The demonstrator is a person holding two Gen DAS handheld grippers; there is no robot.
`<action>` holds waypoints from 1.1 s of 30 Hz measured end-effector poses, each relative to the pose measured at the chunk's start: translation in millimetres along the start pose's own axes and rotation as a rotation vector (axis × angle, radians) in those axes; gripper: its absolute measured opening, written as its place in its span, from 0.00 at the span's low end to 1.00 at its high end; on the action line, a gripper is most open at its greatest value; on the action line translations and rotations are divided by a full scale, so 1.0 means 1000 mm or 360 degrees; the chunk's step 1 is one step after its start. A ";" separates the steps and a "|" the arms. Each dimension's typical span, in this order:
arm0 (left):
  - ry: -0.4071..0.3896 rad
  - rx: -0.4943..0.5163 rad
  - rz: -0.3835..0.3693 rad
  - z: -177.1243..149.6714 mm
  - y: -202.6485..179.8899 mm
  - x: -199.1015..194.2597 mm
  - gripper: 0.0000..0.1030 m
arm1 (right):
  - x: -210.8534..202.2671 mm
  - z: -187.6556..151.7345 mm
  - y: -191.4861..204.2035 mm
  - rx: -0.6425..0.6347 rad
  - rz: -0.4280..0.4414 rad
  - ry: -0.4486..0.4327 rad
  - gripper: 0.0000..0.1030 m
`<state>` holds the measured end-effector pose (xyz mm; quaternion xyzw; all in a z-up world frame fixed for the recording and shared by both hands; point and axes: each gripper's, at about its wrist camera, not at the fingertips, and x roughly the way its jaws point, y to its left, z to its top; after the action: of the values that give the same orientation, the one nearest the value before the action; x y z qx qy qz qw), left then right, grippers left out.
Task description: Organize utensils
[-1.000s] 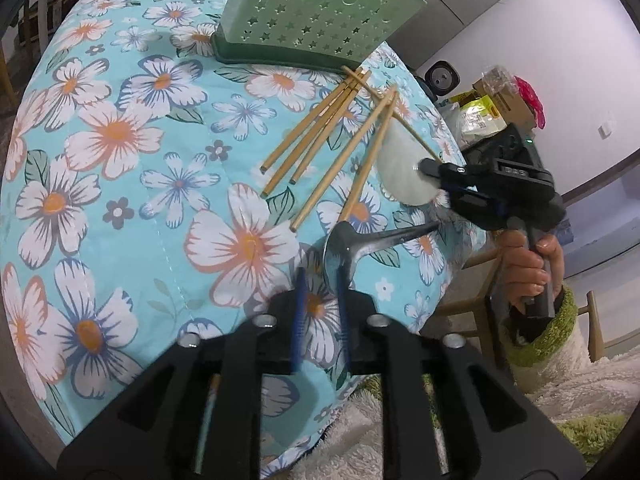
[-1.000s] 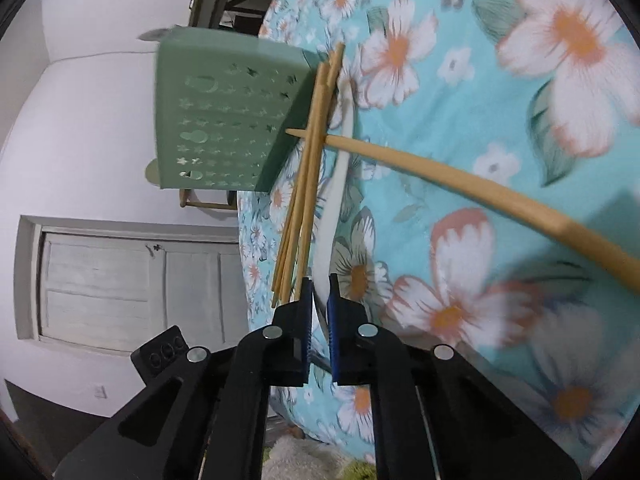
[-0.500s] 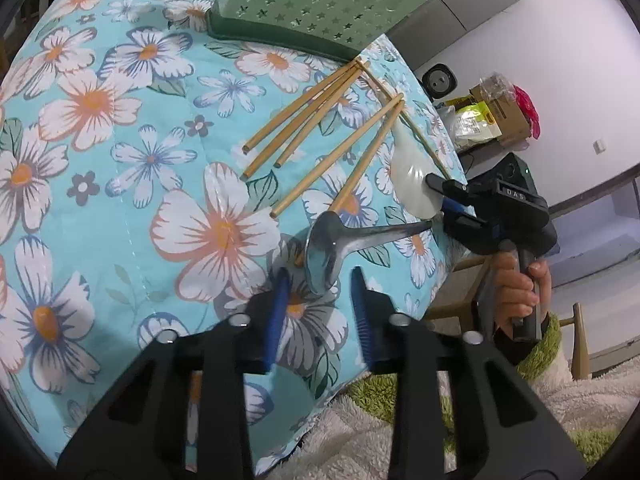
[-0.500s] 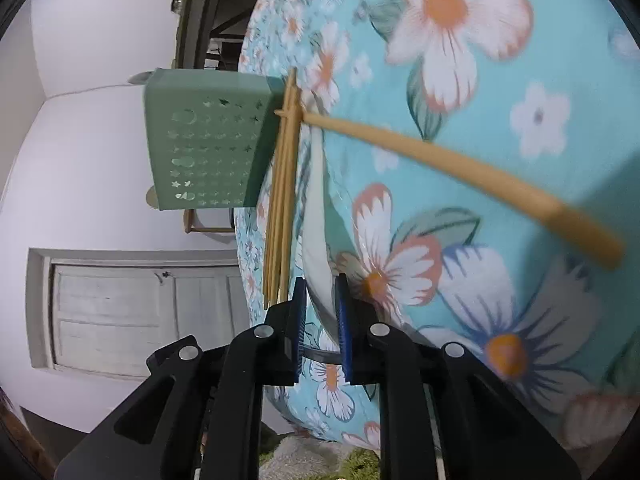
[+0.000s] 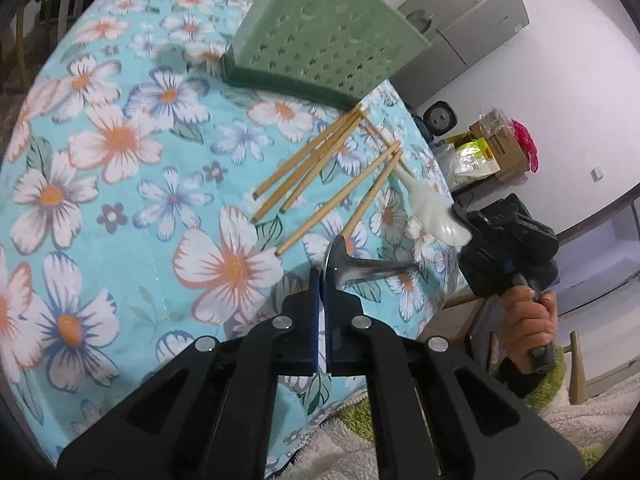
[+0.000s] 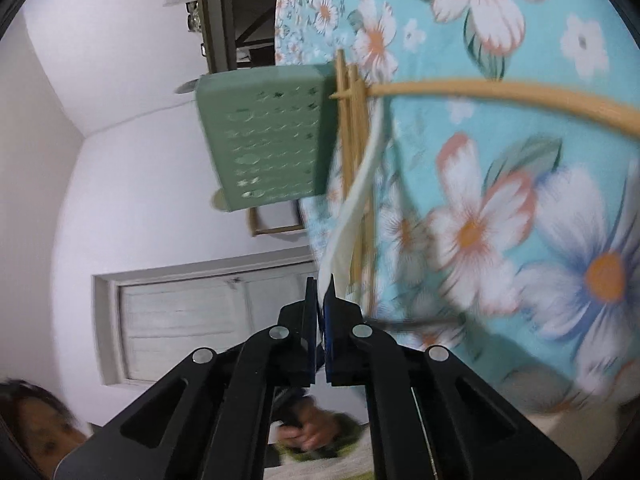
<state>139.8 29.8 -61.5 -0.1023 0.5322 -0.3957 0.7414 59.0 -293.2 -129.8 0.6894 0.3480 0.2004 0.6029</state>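
Metal spoon (image 5: 352, 268) bowl hides between clamped left gripper (image 5: 322, 280); right gripper (image 6: 320, 292) pinches white spoon (image 6: 352, 216).

chopsticks (image 5: 320, 172) on tablecloth (image 5: 120, 200), holder (image 5: 324, 36) behind, spoons (image 5: 436, 216) right

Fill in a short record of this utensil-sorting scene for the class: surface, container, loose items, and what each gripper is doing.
surface: table under a floral cloth
container: green perforated basket at the far end, upright on the cloth
loose items: bamboo chopsticks lying in front of the basket
left gripper: shut on the bowl of a metal spoon
right gripper: shut on the white spoon
white spoon position: at the table's edge beside the chopsticks
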 end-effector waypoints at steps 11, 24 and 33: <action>-0.0125 0.0197 0.0087 0.009 -0.023 -0.044 0.01 | -0.002 -0.050 0.017 0.0039 0.0057 0.0102 0.03; -0.0464 0.0400 0.0208 0.034 -0.055 -0.118 0.01 | -0.009 -0.070 0.116 -0.0479 0.0153 0.0086 0.03; -0.0609 0.0410 0.0315 0.055 -0.066 -0.136 0.01 | -0.017 -0.060 0.143 -0.0619 0.0257 0.0091 0.03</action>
<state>140.0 65.6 95.2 -0.0275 0.3347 -0.3592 0.8707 40.2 -268.2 23.1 0.5798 0.2635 0.3310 0.6963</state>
